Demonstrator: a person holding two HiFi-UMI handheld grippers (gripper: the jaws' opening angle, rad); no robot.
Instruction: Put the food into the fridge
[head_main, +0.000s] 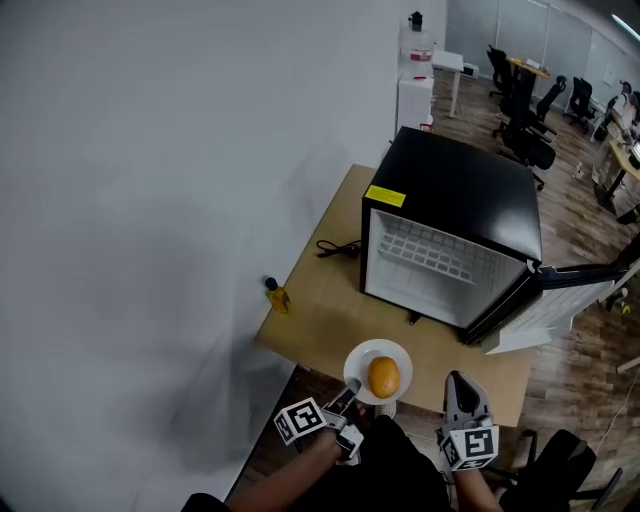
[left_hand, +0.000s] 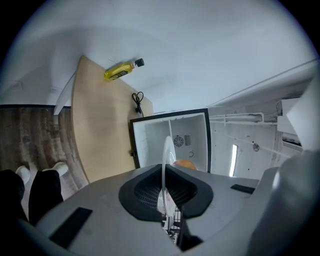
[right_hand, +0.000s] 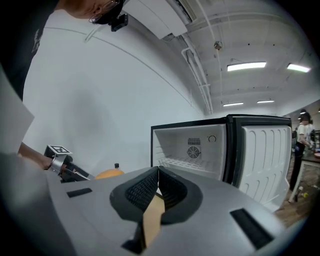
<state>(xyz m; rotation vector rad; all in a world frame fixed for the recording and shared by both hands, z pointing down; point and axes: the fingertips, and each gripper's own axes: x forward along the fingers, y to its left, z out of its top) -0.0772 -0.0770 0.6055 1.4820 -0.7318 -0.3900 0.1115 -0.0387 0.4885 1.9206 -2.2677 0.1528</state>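
Observation:
A small black fridge (head_main: 455, 195) stands on the wooden table (head_main: 320, 310) with its door (head_main: 585, 277) swung open to the right and its white inside (head_main: 435, 262) bare. A white plate (head_main: 360, 362) with an orange, roundish food (head_main: 384, 377) hangs over the table's near edge. My left gripper (head_main: 349, 390) is shut on the plate's near rim. In the left gripper view the plate (left_hand: 167, 155) stands edge-on between the jaws, with the food (left_hand: 186, 163) behind it and the fridge (left_hand: 170, 137) ahead. My right gripper (head_main: 458, 384) is shut and empty to the right of the plate, its tips (right_hand: 156, 171) meeting.
A yellow bottle (head_main: 277, 296) stands at the table's left edge near the wall, and a black cable (head_main: 338, 248) lies left of the fridge. Office chairs (head_main: 525, 135) and desks fill the far right. A person (right_hand: 302, 137) stands beyond the fridge door.

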